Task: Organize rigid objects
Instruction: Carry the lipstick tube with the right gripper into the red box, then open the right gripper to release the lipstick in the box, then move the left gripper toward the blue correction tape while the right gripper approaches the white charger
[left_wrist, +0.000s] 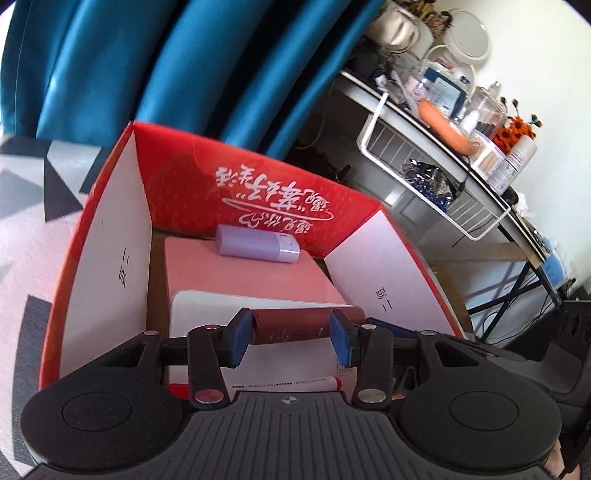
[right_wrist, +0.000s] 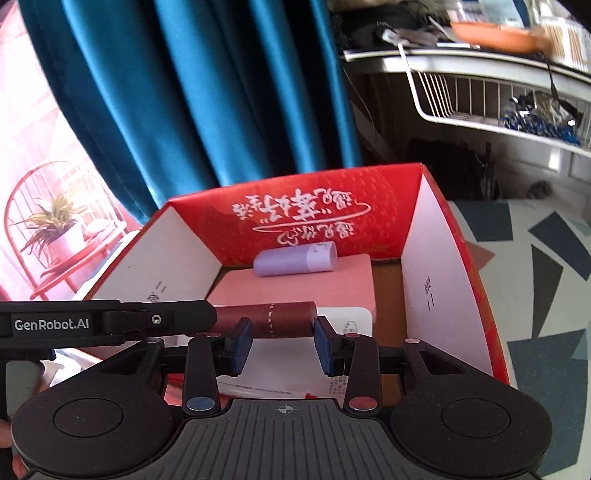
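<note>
Left gripper (left_wrist: 291, 338) grasps one maroon tube (left_wrist: 291, 326); right gripper (right_wrist: 282, 341) spread apart behind it.
Ahead in the red box (left_wrist: 258, 184): one lilac tube (left_wrist: 256, 244), one pink box (left_wrist: 251, 277).

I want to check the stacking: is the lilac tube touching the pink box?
Touching. The right wrist view shows the lilac tube lying flat on the top of the pink box, with no gap beneath it.
</note>
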